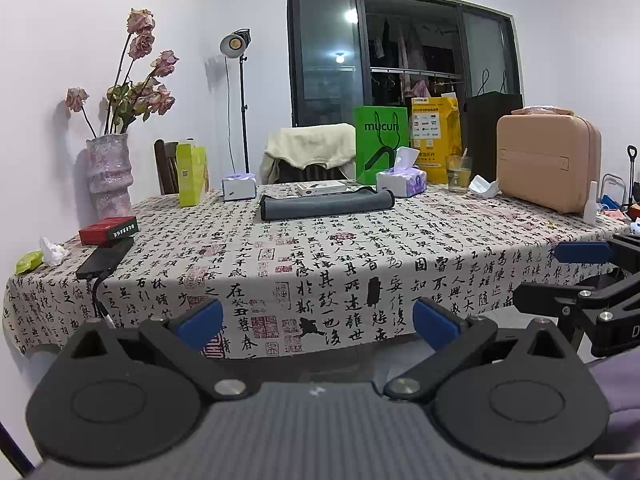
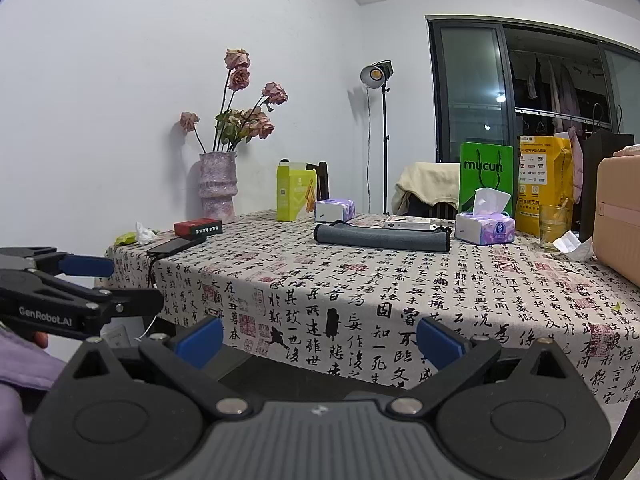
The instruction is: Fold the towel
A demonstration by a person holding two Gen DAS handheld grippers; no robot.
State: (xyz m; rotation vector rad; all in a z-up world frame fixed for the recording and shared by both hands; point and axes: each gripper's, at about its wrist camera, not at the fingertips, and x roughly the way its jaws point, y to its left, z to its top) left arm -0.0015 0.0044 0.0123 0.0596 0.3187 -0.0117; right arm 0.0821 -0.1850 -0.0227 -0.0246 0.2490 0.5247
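Note:
A grey towel [image 1: 325,206] lies folded into a long flat strip on the far middle of the calligraphy-print tablecloth [image 1: 320,264]; it also shows in the right wrist view [image 2: 382,237]. My left gripper [image 1: 318,322] is open and empty, held off the table's near edge, well short of the towel. My right gripper [image 2: 320,338] is open and empty, also in front of the near edge. The right gripper shows at the right edge of the left wrist view [image 1: 580,276], and the left gripper at the left edge of the right wrist view [image 2: 92,284].
A vase of dried roses [image 1: 109,172], a red box [image 1: 108,230] and a black phone [image 1: 105,258] stand at the left. Tissue packs [image 1: 401,182], a green bag [image 1: 381,142], a glass [image 1: 458,174] and a tan case [image 1: 548,162] line the back and right.

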